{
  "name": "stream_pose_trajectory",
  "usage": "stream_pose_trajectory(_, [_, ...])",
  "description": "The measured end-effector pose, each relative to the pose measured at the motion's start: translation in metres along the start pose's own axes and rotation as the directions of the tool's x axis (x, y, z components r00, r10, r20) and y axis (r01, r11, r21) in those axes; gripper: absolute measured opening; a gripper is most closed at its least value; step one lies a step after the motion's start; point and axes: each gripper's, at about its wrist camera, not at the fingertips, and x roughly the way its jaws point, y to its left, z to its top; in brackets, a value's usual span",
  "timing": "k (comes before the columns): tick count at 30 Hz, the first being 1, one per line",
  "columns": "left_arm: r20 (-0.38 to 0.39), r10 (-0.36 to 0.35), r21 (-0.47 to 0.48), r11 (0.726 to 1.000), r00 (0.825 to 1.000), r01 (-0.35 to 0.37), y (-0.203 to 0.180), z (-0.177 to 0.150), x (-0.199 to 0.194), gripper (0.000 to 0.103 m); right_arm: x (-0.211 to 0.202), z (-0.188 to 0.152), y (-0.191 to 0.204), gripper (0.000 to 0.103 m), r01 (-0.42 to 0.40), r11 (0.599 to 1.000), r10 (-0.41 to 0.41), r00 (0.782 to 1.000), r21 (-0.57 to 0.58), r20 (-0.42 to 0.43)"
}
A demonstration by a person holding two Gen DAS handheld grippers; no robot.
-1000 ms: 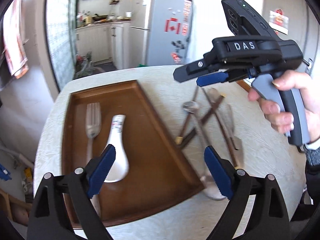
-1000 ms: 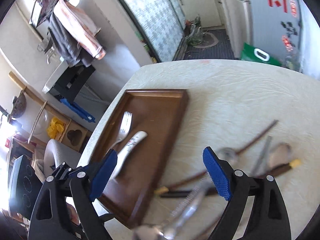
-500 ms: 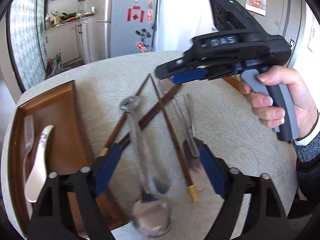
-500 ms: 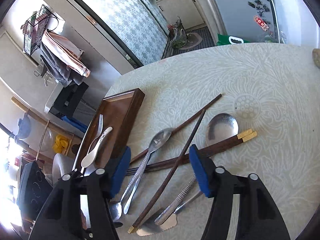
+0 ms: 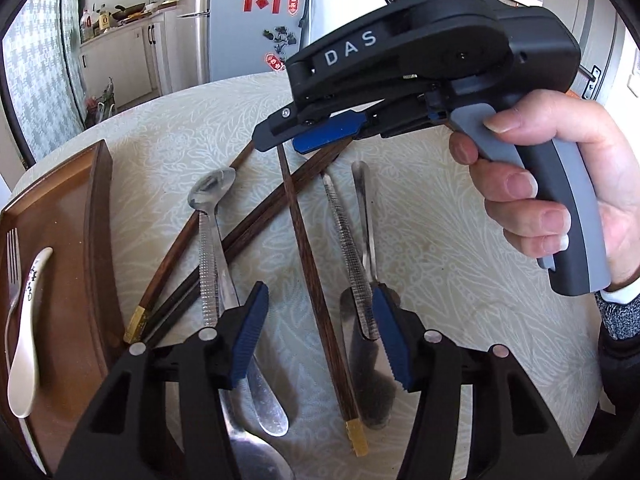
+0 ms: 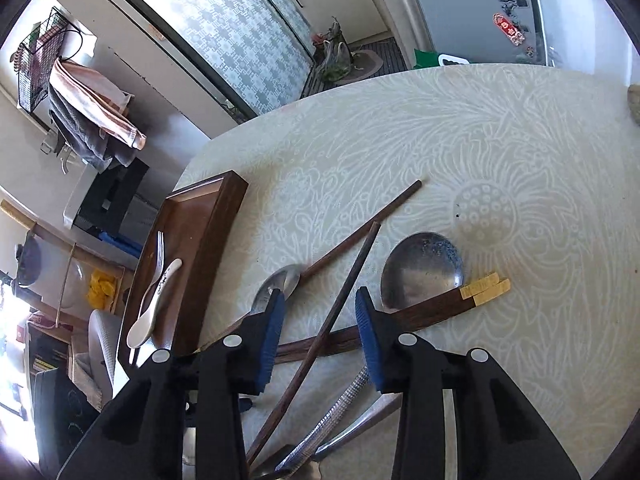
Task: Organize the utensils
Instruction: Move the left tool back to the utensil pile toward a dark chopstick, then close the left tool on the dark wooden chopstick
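A loose pile of utensils lies on the desk just beside the right wall of the wooden tray (image 5: 98, 240), not yet sorted. In it a single chopstick (image 5: 310, 248) runs lengthwise away from the left hand-held gripper (image 5: 320, 344), its gold-capped end near that gripper and its far end under the right hand-held gripper (image 5: 320, 136). It crosses a paired set of chopsticks (image 6: 424, 312) whose gold tips point toward the desk's right side. Two textured-handle metal spoons (image 5: 208, 248) and a large round-bowled spoon (image 6: 422, 270) lie tangled among them.

The left hand-held gripper hovers with its jaws apart, straddling the near end of the single chopstick; nothing is clamped. The right hand-held gripper, seen in its own view (image 6: 318, 340), also has its jaws apart, with the same chopstick passing between them at a slant. Each gripper sits over one end, so the long axis runs from one to the other; the left looks lower and closer to a grasp, in my judgement.

Inside the tray a fork (image 5: 12, 264) and a white ceramic spoon (image 5: 28, 340) already lie side by side near its left wall. The desk (image 5: 460, 240) wears a pale leaf-patterned cloth. Beyond it stand a fridge (image 5: 256, 20) with red magnets and kitchen cabinets.
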Motion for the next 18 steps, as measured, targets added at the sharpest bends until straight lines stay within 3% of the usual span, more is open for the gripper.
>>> stream_pose_trajectory(5, [0.004,0.029,0.015,0.999,1.000,-0.029,-0.003,0.004,0.004,0.058,0.013,0.002,-0.003,0.037,0.028,1.000,-0.028,1.000,0.005,-0.015])
stream_pose_trajectory(7, [0.011,0.052,0.036,0.998,0.999,-0.053,-0.006,0.003,0.005,0.057,0.015,0.001,-0.002,0.031,0.038,0.999,-0.038,0.999,0.001,-0.011])
stream_pose_trajectory(8, [0.013,0.053,0.039,0.998,0.999,-0.054,-0.007,0.004,0.006,0.055,0.017,0.002,-0.003,0.020,0.036,0.999,-0.036,0.999,0.003,-0.013])
stream_pose_trajectory(9, [0.015,0.049,0.038,0.998,0.999,-0.050,-0.008,0.004,0.006,0.048,0.018,0.001,-0.004,0.013,0.030,1.000,-0.030,0.999,0.010,-0.013])
stream_pose_trajectory(10, [0.018,0.046,0.038,0.998,0.999,-0.047,-0.008,0.005,0.006,0.042,0.019,0.001,-0.005,0.013,0.023,1.000,-0.023,1.000,0.015,-0.009])
stream_pose_trajectory(15, [0.011,0.020,0.032,0.999,1.000,-0.020,-0.008,0.005,0.005,0.032,0.007,0.001,-0.008,0.009,-0.047,0.997,0.046,0.999,0.056,0.010])
stream_pose_trajectory(18, [0.008,0.000,0.029,1.000,1.000,0.000,-0.009,0.006,0.006,0.017,-0.008,-0.001,-0.005,0.009,-0.080,0.995,0.078,0.996,0.064,0.036])
